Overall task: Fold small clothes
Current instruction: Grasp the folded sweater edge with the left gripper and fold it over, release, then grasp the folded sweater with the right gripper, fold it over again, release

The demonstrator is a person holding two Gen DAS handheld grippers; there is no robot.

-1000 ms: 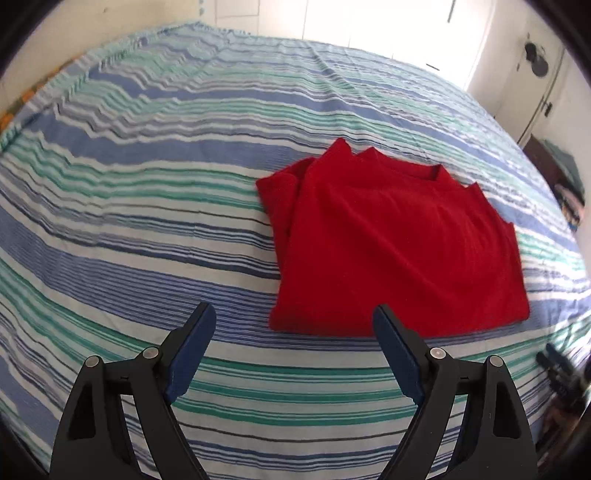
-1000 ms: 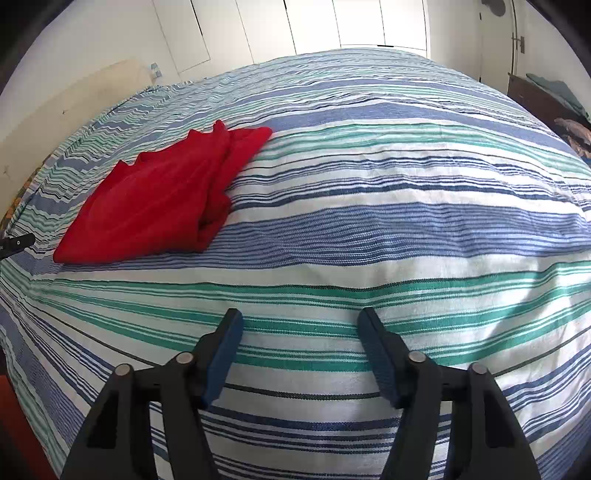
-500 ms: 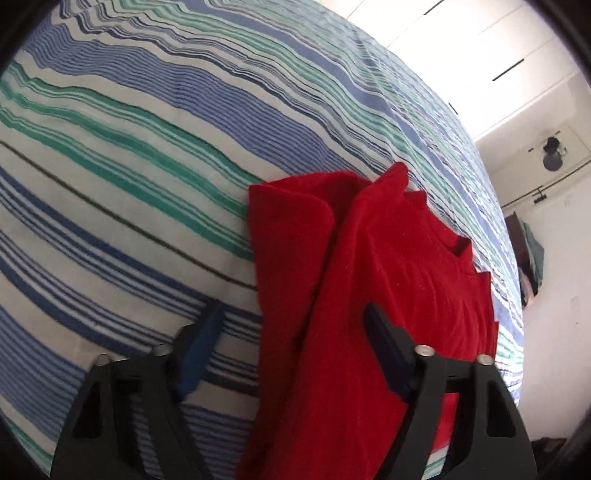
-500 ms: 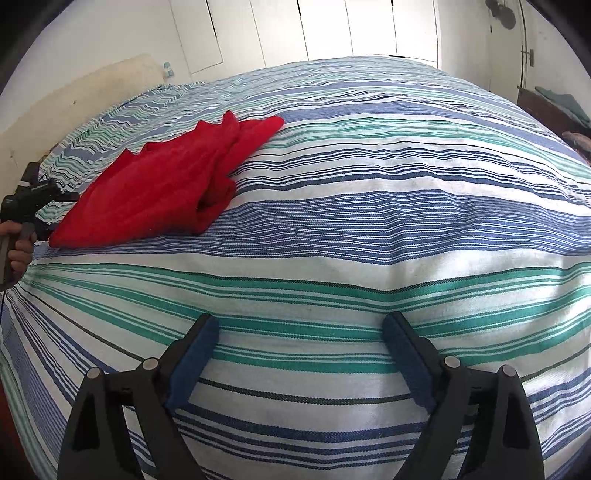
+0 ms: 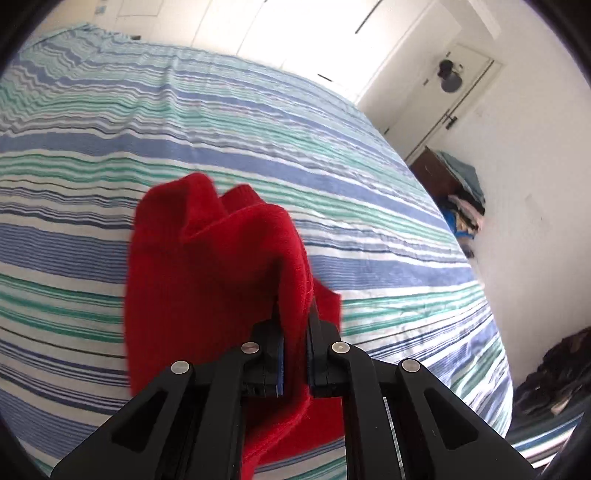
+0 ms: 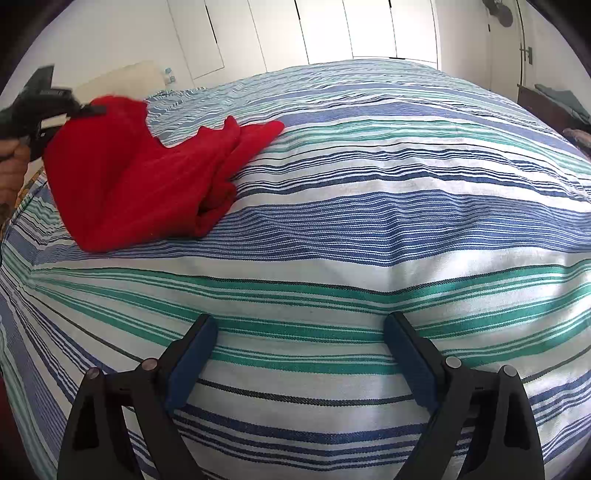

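A red shirt [image 5: 207, 273] fills the middle of the left wrist view, and my left gripper [image 5: 293, 328] is shut on one edge of it, with red cloth pinched between the blue pads. In the right wrist view the same red shirt [image 6: 147, 177] rises off the striped bedspread [image 6: 369, 229] at its left end, where the left gripper [image 6: 79, 110] holds it in a person's hand [image 6: 11, 162]. The shirt's far end still rests on the bed. My right gripper [image 6: 299, 354] hovers open above bare stripes, nothing between its fingers.
The striped bedspread [image 5: 258, 147] covers the whole bed. White wardrobe doors [image 6: 332, 29] stand behind it. A dark cabinet with piled clothes [image 5: 458, 199] sits against the right wall by a door [image 5: 443, 96]. More dark clothing [image 5: 554, 373] lies at the bed's right edge.
My left gripper moved in over the shirt, closed on its edge and lifted that end off the bed. My right gripper opened wider and stayed in place.
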